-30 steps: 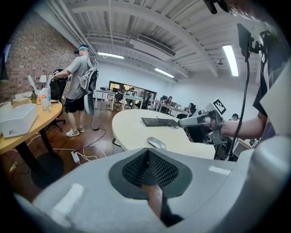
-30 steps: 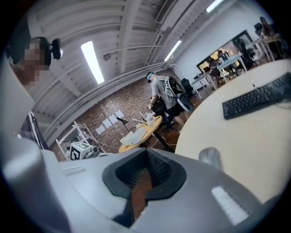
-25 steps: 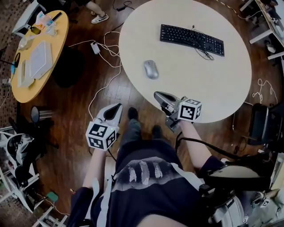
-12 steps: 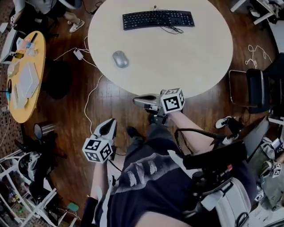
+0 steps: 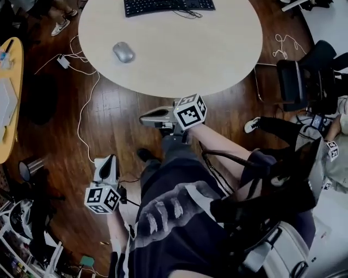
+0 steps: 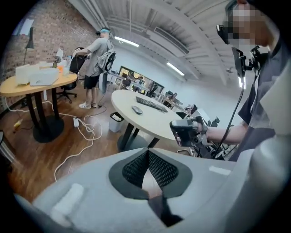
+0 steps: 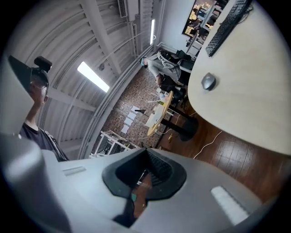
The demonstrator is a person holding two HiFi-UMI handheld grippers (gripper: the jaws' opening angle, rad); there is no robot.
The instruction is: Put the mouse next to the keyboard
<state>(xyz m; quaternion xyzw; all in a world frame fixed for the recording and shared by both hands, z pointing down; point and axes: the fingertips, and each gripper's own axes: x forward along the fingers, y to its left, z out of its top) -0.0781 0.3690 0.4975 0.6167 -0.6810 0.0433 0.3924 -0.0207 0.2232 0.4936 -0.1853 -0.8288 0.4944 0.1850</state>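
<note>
Near the tabletop's [image 5: 206, 49] left edge, the mouse [image 5: 123, 52] lies well apart from the keyboard [image 5: 168, 5] at its far edge.
Off the near edge, over the floor [image 5: 109, 114], the left claw [image 5: 109, 159] and the right claw [image 5: 145, 116] are each clenched on nothing.

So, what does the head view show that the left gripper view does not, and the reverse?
Only the head view: the cube on the left claw, and the person's dark shoe on the floor.

Only the left gripper view: the brick wall, the ceiling lights and a bin under the round table.

Both: the round table with the mouse and the keyboard apart on it, the right claw, the yellow table and the white cable on the floor.
</note>
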